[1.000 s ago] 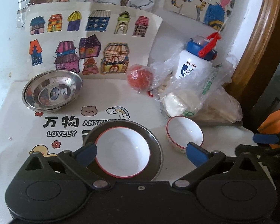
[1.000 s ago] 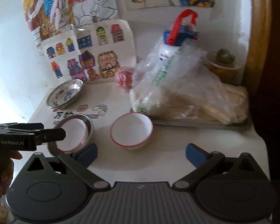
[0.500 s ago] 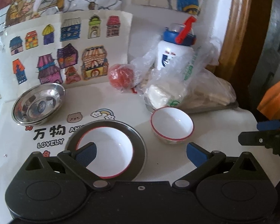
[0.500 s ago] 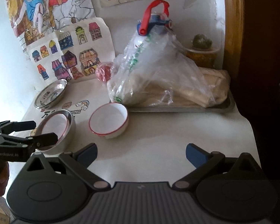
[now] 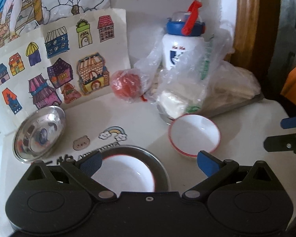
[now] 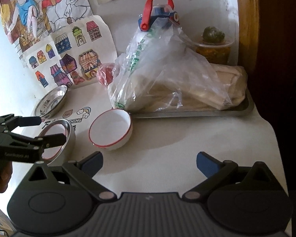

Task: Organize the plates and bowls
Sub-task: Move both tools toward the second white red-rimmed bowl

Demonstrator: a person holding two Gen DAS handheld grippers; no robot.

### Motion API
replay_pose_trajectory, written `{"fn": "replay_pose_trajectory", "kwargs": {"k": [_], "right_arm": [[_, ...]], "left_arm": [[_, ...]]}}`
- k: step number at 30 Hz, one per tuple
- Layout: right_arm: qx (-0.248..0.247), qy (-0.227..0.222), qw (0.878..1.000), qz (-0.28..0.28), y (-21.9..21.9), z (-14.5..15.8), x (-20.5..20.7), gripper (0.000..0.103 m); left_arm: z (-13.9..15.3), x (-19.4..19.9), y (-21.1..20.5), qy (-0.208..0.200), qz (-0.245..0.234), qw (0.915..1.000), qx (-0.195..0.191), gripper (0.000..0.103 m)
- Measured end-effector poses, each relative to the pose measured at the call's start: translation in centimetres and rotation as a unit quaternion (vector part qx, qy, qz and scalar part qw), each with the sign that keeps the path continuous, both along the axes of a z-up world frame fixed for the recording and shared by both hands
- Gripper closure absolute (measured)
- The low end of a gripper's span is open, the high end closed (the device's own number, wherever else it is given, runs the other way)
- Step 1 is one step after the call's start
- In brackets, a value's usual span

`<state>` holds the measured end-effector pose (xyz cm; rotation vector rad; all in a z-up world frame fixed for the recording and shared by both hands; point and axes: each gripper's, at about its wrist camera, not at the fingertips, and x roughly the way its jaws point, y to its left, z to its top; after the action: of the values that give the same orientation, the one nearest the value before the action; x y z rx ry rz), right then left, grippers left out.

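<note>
On the white counter [image 6: 167, 158] a white bowl with a red rim [image 5: 126, 174] sits nested inside a wider stainless-steel bowl [image 5: 159, 167], and the left gripper [image 5: 149, 161] hovers just above that pair with its blue-padded jaws spread wide and holding nothing. A second white bowl with a red rim [image 5: 194, 133] stands by itself to the right of the stack, close to it but apart, its far side next to a flat metal tray [image 6: 191, 113] loaded with clear plastic bags [image 6: 167, 79]. The right gripper [image 6: 149, 161] hangs over bare counter in front of that lone bowl, its jaws likewise wide apart and empty. Farther back on the left, a shallow stainless-steel dish [image 5: 39, 132] rests at the foot of a sheet of coloured house drawings [image 5: 59, 69] propped against the wall. A red round object wrapped in thin plastic [image 5: 126, 86] lies near the drawings, and behind it stands a white bottle with a blue lid and red handle [image 5: 182, 45], partly draped by the bags. In the right wrist view a small green plant in a clear cup [image 6: 213, 43] sits in the back corner beside a wooden frame [image 6: 246, 19].
</note>
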<state>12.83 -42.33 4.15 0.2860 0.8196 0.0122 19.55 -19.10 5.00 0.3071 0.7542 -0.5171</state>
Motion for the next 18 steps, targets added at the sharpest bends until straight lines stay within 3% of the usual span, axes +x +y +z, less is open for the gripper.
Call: {"fn": "replay_pose_trajectory", "kwargs": {"k": [18], "right_arm": [[0.026, 0.013, 1.000, 0.007, 1.1, -1.1, 5.0, 0.002]], "left_arm": [[-0.7, 7.1, -0.8, 0.054, -0.008, 0.9983, 0.023, 0.001]]}}
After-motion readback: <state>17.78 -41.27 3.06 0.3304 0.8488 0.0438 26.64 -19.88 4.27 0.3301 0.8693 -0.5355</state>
